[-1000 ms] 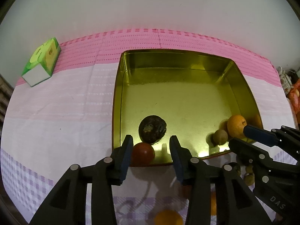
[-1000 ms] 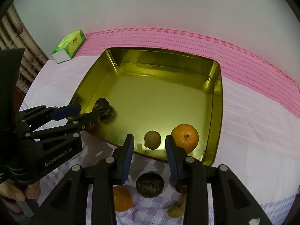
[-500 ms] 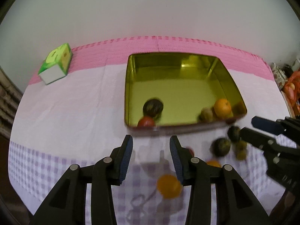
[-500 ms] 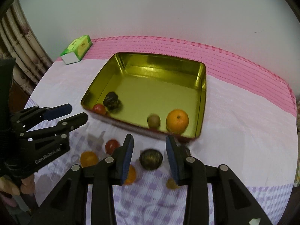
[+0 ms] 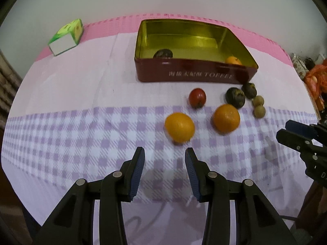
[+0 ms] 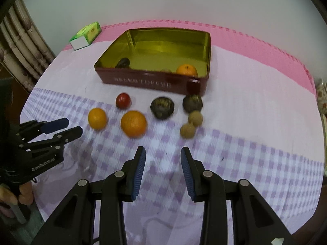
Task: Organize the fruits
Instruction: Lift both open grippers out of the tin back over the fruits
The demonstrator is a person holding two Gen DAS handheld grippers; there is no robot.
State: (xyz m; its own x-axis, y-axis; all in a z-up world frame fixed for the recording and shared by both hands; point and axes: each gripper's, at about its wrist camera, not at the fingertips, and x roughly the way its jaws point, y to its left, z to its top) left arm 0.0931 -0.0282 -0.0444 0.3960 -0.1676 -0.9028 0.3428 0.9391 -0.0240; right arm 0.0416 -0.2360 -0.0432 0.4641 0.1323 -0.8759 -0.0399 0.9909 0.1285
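A red toffee tin (image 5: 192,74) (image 6: 143,81) with a gold inside holds a dark fruit (image 5: 163,53) and an orange (image 6: 186,69). On the cloth in front lie two oranges (image 5: 179,127) (image 5: 226,118), a red tomato (image 5: 197,97), two dark fruits (image 6: 162,107) (image 6: 192,103) and two small tan fruits (image 6: 195,118) (image 6: 187,130). My left gripper (image 5: 165,171) is open and empty, short of the left orange. My right gripper (image 6: 163,169) is open and empty, short of the fruit row.
A green and white tissue box (image 5: 66,36) (image 6: 85,35) lies at the back left on the pink and lilac checked cloth. A wall runs behind the table. Clutter (image 5: 312,75) stands off the right edge. A curtain (image 6: 22,47) hangs at the left.
Both grippers have pulled back and away from the tin toward the table's front. The loose fruits on the cloth now lie ahead of the fingers. Both stay open.
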